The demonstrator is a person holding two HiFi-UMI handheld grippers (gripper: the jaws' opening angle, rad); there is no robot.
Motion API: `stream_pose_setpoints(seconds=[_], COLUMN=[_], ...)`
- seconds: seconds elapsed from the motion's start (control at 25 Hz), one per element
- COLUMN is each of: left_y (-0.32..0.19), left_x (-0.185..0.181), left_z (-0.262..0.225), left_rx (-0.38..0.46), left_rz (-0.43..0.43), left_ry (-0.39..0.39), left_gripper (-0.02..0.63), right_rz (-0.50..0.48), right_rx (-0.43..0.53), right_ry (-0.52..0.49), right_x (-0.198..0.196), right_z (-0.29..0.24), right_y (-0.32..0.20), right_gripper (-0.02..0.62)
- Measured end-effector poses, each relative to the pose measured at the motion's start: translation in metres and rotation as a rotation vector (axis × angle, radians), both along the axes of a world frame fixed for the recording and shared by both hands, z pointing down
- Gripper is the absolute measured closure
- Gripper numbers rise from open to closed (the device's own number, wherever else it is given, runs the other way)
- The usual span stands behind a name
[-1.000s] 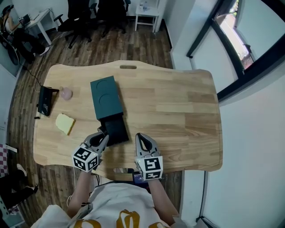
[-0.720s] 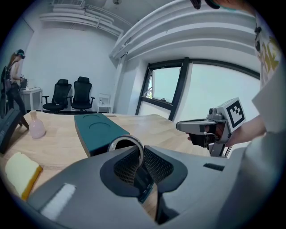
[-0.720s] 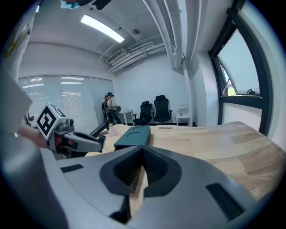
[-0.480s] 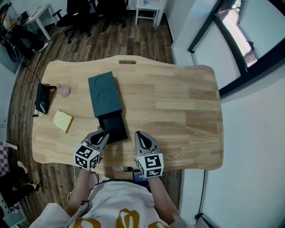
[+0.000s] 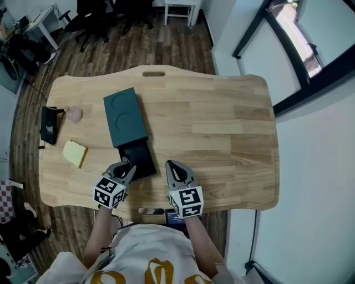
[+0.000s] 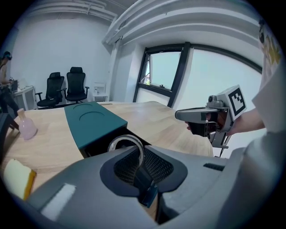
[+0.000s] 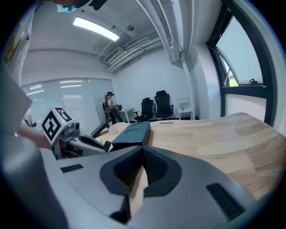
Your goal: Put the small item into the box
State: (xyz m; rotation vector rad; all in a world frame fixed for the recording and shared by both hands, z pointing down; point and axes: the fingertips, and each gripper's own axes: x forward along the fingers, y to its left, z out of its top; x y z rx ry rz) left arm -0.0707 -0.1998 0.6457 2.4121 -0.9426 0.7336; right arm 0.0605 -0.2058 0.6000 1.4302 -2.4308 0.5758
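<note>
Office chairs [image 5: 100, 16] and dark plank flooring lay beyond the far edge of the pale wooden worktop [image 5: 222, 127], with a big window off to its right.

The left gripper [image 5: 126, 167] was clamped on a small metal ring [image 6: 126, 137], which stood upright between its jaws. The ring hung just in front of the open mouth of the teal box [image 5: 125, 116]. That box lay on the left half of the worktop, its long axis running from the far edge toward the near edge with a slight slant. Its black drawer [image 5: 137, 159] was pulled out toward the near edge (that is, toward the person).

The drawer's near end sat just beside the left gripper's tips, so the ring was at the drawer's near-left corner. By my reading, only a short push forward and slightly right would bring it over the tray. The right gripper [image 5: 173, 166] had its jaws pressed together on nothing. It waited to the right of the drawer, close by but not touching it, and was the farther of the two from the ring.

Nothing could be made out inside the drawer, which was too dark to judge.

Along the left edge of the worktop lay a pink bottle [image 5: 73, 113], a yellow block [image 5: 74, 153] and a black device [image 5: 47, 125], all well apart from the box.
</note>
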Motion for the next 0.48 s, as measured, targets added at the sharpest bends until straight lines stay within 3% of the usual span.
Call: stream_pose_setpoints(seconds=[0.16,0.48], left_y=[-0.001,-0.003], left_x=[0.005,0.013], left_z=[0.009,0.024], left_rx=[-0.053,-0.117], left_rz=[0.026,0.137], left_ry=[-0.027,-0.157], left_gripper=[0.568,0.568], right_rz=[-0.005,-0.034], right_rx=[-0.014,-0.064], right_ry=[0.004,0.007], right_x=[0.001,-0.002], right_z=[0.005,0.022], right_y=[-0.005,-0.005], right_gripper=[0.591,0.592])
